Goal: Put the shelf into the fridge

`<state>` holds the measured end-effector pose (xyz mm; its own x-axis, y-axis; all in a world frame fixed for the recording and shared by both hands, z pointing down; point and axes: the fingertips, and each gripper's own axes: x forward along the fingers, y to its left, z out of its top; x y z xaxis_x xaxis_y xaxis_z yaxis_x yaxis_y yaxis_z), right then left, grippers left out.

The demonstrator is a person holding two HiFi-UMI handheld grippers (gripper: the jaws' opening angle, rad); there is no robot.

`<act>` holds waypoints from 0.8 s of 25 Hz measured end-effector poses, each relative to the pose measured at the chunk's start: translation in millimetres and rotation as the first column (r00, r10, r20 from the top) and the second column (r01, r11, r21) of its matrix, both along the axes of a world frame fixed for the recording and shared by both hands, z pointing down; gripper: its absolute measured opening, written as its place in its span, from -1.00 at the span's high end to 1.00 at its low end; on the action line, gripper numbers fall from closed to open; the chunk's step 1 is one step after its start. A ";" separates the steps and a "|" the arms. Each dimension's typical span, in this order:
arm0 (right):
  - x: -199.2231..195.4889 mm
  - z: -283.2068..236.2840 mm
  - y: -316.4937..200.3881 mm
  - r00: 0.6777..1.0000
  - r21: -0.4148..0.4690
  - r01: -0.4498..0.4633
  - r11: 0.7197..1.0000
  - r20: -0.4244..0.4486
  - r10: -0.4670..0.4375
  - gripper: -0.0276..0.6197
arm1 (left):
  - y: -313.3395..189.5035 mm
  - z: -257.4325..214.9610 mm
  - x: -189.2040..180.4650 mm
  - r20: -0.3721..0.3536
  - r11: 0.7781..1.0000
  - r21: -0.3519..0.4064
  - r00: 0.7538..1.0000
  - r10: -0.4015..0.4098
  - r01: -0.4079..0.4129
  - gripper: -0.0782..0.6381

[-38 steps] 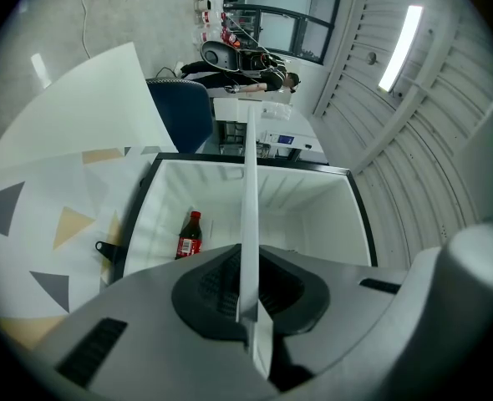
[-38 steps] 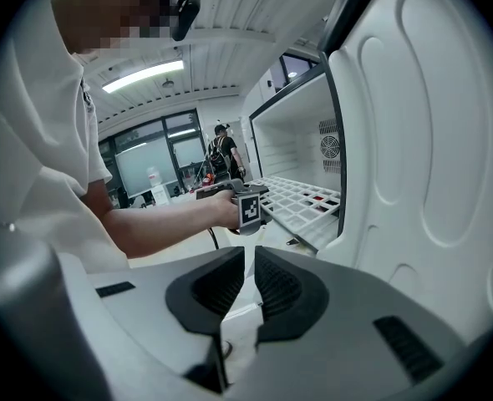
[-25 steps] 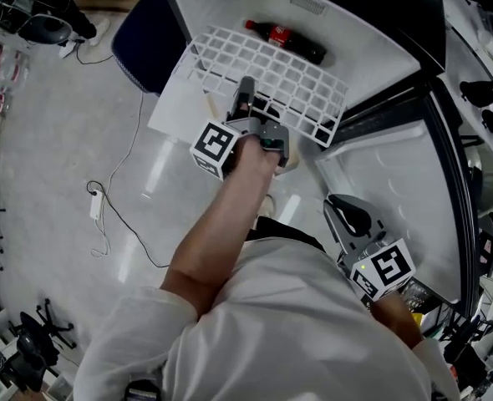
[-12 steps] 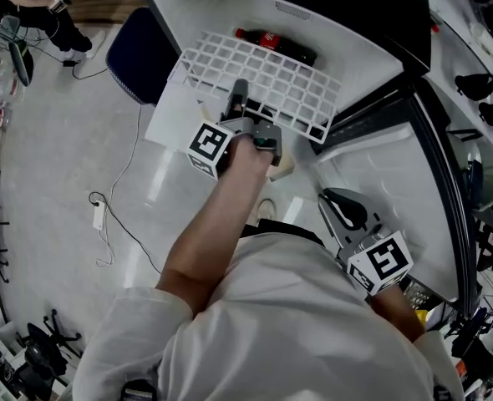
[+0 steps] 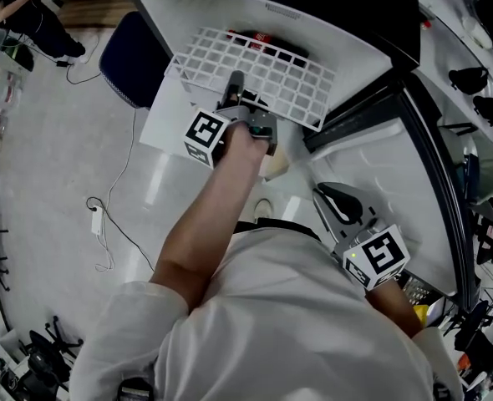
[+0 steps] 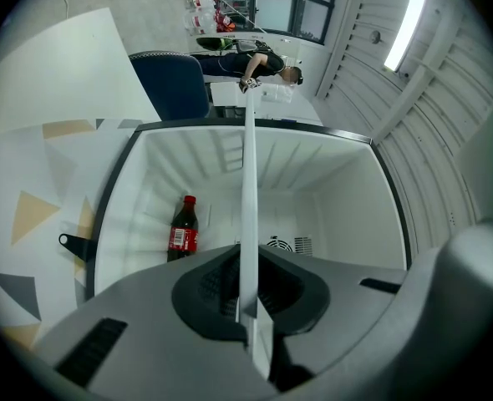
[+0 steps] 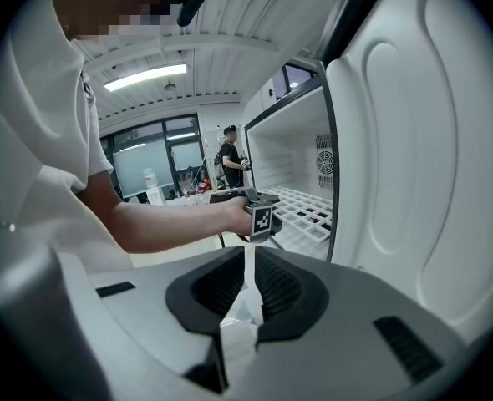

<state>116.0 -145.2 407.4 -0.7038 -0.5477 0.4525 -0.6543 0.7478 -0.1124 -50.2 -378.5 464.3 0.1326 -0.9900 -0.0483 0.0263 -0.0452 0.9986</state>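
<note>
1. Left gripper (image 5: 234, 90): I read its jaws as clamped on the near edge of the white wire shelf (image 5: 267, 72). In the left gripper view the shelf (image 6: 248, 174) appears edge-on as a thin white strip, pinched between the pads of the left gripper (image 6: 246, 312).
2. Shelf position: the far part reaches into the open fridge (image 5: 351, 48). The near edge sits at the mouth of the cavity, in the gripper. A cola bottle (image 5: 259, 38) shows through the grid, inside the fridge (image 6: 347, 190) beneath the shelf. From the left gripper the bottle (image 6: 182, 230) sits to the left of the strip, apart from it.
3. Right gripper (image 5: 340, 205): held low beside the open fridge door (image 5: 397, 174), well apart from the shelf. In its own view the right gripper (image 7: 246, 295) has its pads drawn together with nothing between them, and the door (image 7: 430, 140) fills the right side
</note>
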 end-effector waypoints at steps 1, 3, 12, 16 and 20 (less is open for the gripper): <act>0.9 -1.8 -4.7 1.000 -0.001 -0.002 1.000 -0.002 0.002 0.77 | -6.5 -0.4 1.3 0.000 1.000 -0.005 1.000 0.002 -0.002 0.71; 3.7 -5.9 -13.6 1.000 -0.002 -0.009 1.000 -0.002 0.009 0.77 | -19.2 -1.8 4.2 0.002 1.000 -0.013 1.000 0.005 -0.005 0.71; 14.1 -6.9 -16.8 0.999 -0.003 -0.046 0.999 -0.005 0.046 0.77 | -49.6 -2.7 16.1 0.005 1.000 -0.018 1.000 0.019 -0.019 0.71; 19.1 -6.2 -18.5 0.998 -0.008 -0.063 0.998 -0.008 0.063 0.77 | -64.4 -1.6 21.2 0.006 1.000 -0.017 1.000 0.020 -0.020 0.71; 21.2 -2.5 -16.7 0.997 -0.014 -0.070 0.997 -0.010 0.070 0.77 | -71.2 1.6 23.5 0.005 1.000 -0.015 1.000 0.017 -0.017 0.71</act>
